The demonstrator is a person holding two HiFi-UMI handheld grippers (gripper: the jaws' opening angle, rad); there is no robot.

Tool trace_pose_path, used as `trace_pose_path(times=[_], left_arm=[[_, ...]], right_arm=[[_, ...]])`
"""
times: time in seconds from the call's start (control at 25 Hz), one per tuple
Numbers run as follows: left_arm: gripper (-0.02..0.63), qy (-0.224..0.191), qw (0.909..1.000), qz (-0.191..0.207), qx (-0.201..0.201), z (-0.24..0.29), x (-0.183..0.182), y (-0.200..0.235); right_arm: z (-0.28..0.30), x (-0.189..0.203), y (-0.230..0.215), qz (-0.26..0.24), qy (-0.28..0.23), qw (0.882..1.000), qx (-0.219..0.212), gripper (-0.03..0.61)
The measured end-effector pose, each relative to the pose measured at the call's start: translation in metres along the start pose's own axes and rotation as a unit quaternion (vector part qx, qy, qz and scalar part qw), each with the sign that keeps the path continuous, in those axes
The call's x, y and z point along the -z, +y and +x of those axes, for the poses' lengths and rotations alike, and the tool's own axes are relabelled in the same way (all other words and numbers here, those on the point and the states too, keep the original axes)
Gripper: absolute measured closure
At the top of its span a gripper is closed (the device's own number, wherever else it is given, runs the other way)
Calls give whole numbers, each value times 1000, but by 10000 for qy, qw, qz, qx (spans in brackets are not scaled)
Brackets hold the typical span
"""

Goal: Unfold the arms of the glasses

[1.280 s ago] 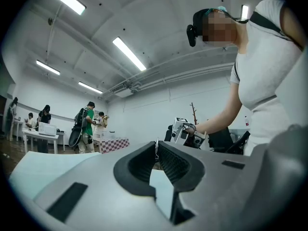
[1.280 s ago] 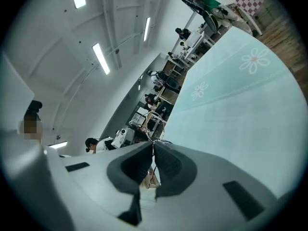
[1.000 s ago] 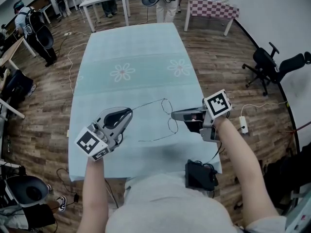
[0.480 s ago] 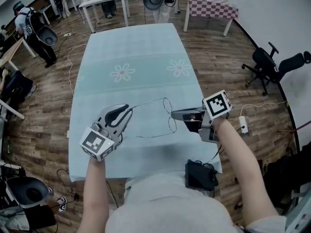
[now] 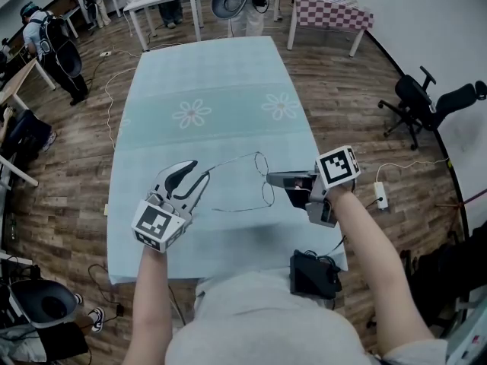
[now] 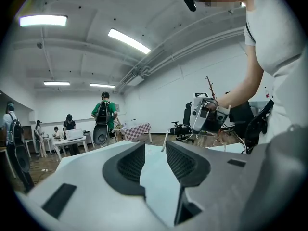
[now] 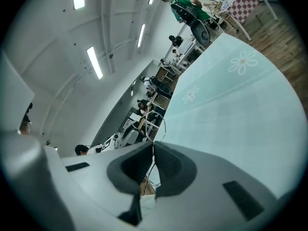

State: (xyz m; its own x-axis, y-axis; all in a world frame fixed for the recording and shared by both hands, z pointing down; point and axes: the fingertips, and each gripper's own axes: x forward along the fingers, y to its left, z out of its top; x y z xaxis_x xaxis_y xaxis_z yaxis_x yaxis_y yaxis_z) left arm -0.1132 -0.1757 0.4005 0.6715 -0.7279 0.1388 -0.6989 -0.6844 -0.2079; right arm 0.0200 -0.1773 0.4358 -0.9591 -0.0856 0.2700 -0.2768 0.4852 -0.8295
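The table [image 5: 205, 74] is carrying a pale green cloth printed with two flowers and is standing on a wood floor [image 5: 342, 105]. An office chair [image 5: 426, 101] is standing to the right, and a checkered table [image 5: 331, 10] is standing at the far end. Several people are standing or sitting at desks in the background.

The glasses [image 5: 261, 163] are thin wire and are being held just above the near part of the cloth, with both arms spread out toward the left. The right gripper [image 5: 272, 179] is clamping the frame between the two lenses. In the right gripper view the pads of the right gripper [image 7: 154, 150] are pressing together on the wire [image 7: 161, 126]. The left gripper [image 5: 199, 179] is hovering beside the tip of the upper arm. In the left gripper view its fingers [image 6: 154, 150] are standing apart, with only cloth showing in the gap.

The wire is hard to trace against the cloth. Contact between the left gripper and the arm tip cannot be confirmed. The person's torso is covering the near table edge.

Compared with one second ago, the left gripper is sitting slightly further right and is turned. The lower arm is lying a little higher. The right gripper is holding nearly the same place.
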Motion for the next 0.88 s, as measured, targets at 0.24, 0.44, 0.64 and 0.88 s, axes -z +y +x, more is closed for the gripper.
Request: trace_pose_path(times=[0.24,0.44,0.64,0.88], left_arm=[[472,-16,10000,-49,-58,-3,0,0],[468,-53,9998,-113,-164,-5,1,-2],[469,-69,9994,-106,-331,-6,3,-5],[540,-133,9982,-124,-565,-8,4,-8]], right_arm=[[-5,3,-19,316,-172,9979,547,560],[-6,6,-29,501,-303,9957,712,560],[-3,7,-31,734,-628,9931,667,560],[2,8,-35,764,-1002,9880,889,560]])
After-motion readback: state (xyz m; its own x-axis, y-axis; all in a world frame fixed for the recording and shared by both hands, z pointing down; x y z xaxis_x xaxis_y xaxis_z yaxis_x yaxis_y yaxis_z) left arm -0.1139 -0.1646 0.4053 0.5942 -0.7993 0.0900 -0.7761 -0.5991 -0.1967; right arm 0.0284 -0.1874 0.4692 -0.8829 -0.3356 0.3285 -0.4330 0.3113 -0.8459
